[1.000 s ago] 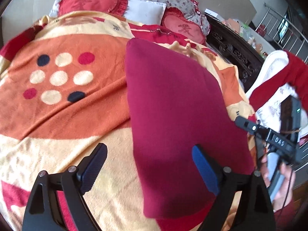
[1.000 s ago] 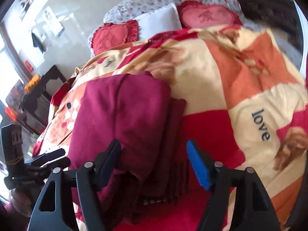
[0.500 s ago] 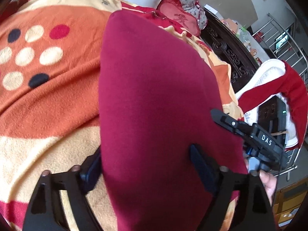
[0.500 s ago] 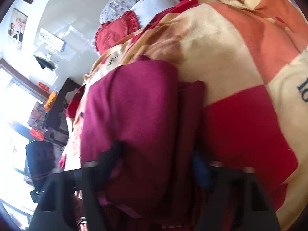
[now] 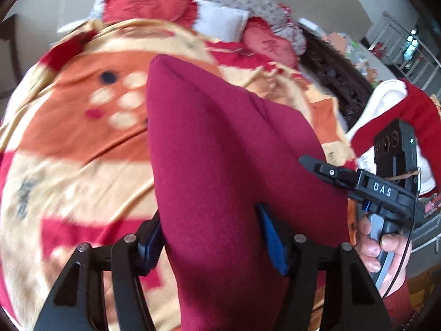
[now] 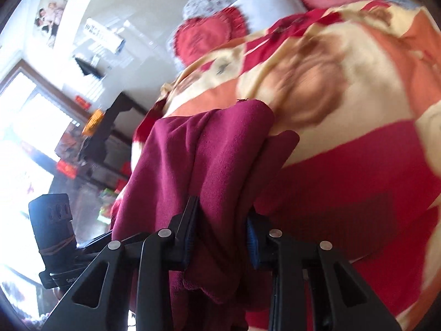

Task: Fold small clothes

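A folded maroon garment [image 5: 220, 160] is held up off the bed's patterned blanket [image 5: 69, 138]. My left gripper [image 5: 212, 237] is shut on its near edge, the cloth bunched between the blue pads. My right gripper [image 6: 220, 231] is shut on the other side of the same garment [image 6: 209, 154], whose layers hang over the jaws. The right gripper [image 5: 358, 182] also shows in the left wrist view, at the garment's right side. The left gripper's body [image 6: 55, 226] shows at the lower left of the right wrist view.
Red heart cushions [image 5: 148, 2] and a white pillow [image 5: 220, 22] lie at the head of the bed. A dark carved bed frame [image 5: 339, 82] runs along the right. A red and white garment [image 5: 408, 115] hangs beyond it. A dark cabinet [image 6: 110, 127] stands by the window.
Both grippers closed on the maroon garment and lifted it off the blanket. Its far end now rises and hangs free.
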`<action>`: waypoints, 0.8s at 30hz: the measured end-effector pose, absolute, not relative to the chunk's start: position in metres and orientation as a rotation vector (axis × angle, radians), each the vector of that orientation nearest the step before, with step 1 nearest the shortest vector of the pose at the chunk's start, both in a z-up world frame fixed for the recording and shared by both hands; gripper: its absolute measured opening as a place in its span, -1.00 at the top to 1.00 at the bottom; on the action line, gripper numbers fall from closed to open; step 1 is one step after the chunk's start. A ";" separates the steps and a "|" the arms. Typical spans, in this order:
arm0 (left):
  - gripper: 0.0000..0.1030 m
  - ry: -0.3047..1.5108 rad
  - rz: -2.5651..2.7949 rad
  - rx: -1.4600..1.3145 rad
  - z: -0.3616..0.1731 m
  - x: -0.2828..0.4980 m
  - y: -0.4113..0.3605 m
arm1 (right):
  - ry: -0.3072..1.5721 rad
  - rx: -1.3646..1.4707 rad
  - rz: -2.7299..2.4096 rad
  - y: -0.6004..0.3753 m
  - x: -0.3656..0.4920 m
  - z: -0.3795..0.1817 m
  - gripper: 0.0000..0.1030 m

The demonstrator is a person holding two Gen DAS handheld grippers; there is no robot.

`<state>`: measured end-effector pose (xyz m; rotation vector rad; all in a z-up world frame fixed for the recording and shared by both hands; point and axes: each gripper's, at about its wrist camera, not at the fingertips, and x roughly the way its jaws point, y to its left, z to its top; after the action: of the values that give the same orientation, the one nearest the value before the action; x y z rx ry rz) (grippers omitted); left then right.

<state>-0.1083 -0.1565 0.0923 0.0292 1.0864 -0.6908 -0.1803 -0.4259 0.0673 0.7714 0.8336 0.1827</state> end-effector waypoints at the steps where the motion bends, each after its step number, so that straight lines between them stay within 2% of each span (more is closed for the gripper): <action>1: -0.29 1.102 -0.662 0.040 0.084 -0.112 -0.146 | 0.850 0.761 0.201 -0.414 -0.178 0.063 0.76; 3: -0.30 1.146 -0.616 0.055 0.064 -0.115 -0.134 | 0.921 0.721 0.213 -0.392 -0.172 0.050 0.65; 5: -0.50 1.178 -0.586 0.031 0.047 -0.116 -0.124 | 1.014 0.613 0.160 -0.374 -0.166 0.039 0.62; 8: -0.64 1.085 -0.543 0.047 0.054 -0.125 -0.116 | 1.000 0.533 0.077 -0.372 -0.177 0.053 0.58; 12: -0.65 1.031 -0.536 0.098 0.063 -0.131 -0.122 | 0.930 0.372 0.069 -0.357 -0.193 0.096 0.58; 16: -0.65 1.011 -0.518 0.102 0.065 -0.132 -0.122 | 0.902 0.256 0.157 -0.320 -0.200 0.114 0.59; 24: -0.65 0.947 -0.478 0.127 0.079 -0.138 -0.122 | 1.064 0.164 0.062 -0.297 -0.187 0.055 0.62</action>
<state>-0.1379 -0.1223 0.0785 0.1273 0.9474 -0.4782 -0.1873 -0.2973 0.0549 0.1637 1.0642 0.0621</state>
